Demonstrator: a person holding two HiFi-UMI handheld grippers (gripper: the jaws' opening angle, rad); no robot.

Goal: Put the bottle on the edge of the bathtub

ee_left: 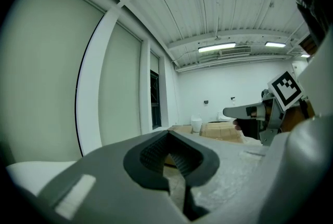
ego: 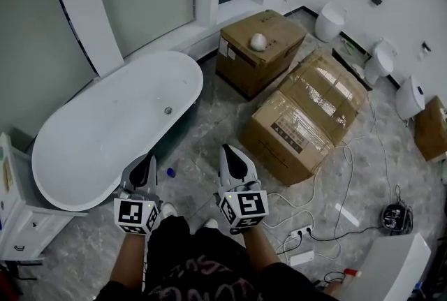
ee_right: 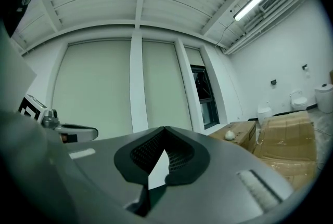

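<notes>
Bathroom showroom floor. White bathtub [ego: 188, 63] on the left, cardboard boxes [ego: 307, 118] on the right, cables [ego: 328, 216] trailing across the floor at near right.

Left gripper [ego: 145, 165] and right gripper [ego: 230, 156] are held low and close to the person's body, pointing away. Both tongs are pressed together at the tips. The left gripper view [ee_left: 167, 137] and the right gripper view [ee_right: 164, 132] show only background through the hollow behind the tips. Neither pinches anything.

No bottle shows on the tub's rim. A small blue object [ego: 170, 171] lies on the floor just beside the tub's near-right wall, between tub and left gripper. It may be the bottle, but it is too small to tell. A white round lump [ego: 258, 41] sits on the far box, and I can't tell what it is.

Risks, as I judge them:
- The rim looks narrow, rounded and glossy. A bottle set off-centre or released at a tilt could slide into the basin or drop to the floor.
- If the blue object is the bottle, it lies low against the tub wall, so tips coming in at an angle could nudge it away rather than catch it.
- The loose cables could snag a foot.
</notes>
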